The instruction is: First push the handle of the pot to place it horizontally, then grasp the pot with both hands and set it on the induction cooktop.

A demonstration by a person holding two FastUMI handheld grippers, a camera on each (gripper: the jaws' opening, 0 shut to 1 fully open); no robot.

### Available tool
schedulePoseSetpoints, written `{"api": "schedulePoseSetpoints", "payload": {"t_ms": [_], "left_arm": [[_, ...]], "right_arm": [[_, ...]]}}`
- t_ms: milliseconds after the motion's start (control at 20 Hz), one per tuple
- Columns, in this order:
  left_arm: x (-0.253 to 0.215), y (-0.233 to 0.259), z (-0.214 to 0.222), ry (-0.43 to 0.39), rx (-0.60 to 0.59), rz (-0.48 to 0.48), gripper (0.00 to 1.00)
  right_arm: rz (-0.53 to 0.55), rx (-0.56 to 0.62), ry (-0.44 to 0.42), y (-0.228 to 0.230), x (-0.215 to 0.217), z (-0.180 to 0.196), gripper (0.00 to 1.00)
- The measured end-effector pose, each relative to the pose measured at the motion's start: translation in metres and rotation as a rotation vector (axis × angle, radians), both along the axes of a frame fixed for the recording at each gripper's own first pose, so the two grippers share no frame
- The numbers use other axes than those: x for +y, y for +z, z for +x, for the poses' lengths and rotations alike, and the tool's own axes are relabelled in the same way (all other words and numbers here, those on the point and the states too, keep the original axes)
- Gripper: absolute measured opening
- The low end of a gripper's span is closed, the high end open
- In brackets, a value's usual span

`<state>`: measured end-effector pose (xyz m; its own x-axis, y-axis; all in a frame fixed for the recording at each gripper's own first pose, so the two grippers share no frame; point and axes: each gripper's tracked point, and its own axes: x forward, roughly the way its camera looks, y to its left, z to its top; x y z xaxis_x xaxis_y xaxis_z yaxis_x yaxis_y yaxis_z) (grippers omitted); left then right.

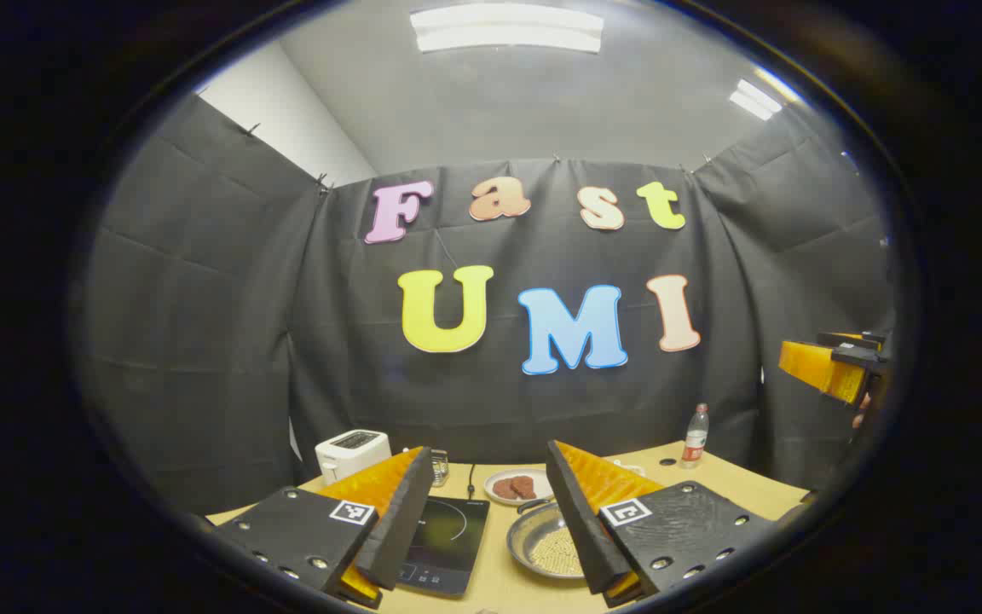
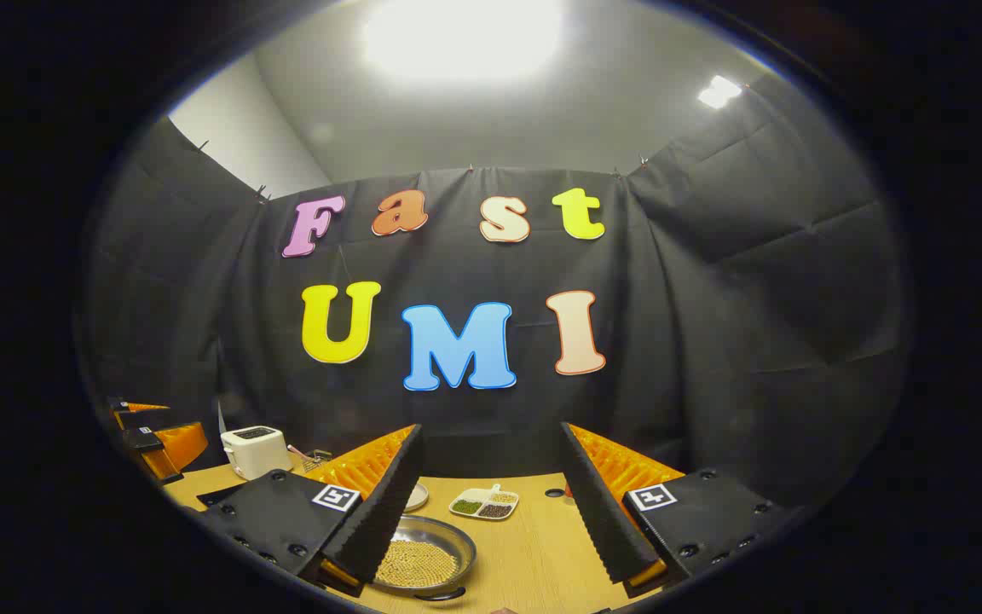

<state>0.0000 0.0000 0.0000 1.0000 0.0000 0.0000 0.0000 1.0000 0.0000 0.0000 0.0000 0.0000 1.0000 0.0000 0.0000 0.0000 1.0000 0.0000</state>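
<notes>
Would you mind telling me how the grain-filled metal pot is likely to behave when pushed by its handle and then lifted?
The pot looks like rigid metal, so it should probably pivot or slide on the smooth wooden table. Being shallow and holding loose grains, it may spill if tilted.

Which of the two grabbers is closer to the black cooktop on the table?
Left, probably. The left gripper hangs above the induction cooktop, which lies between its fingers, beside the pot. The right gripper hangs over the table past the pot's other side.
</notes>
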Motion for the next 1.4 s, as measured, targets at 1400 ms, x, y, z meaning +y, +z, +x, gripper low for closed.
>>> {"api": "schedulePoseSetpoints", "payload": {"t_ms": [1400], "left_arm": [[0.016, 0.005, -0.013, 0.025, -0.017, 0.007, 0.78]], "right_arm": [[-0.021, 0.016, 0.013, -0.004, 0.011, -0.002, 0.98]]}}
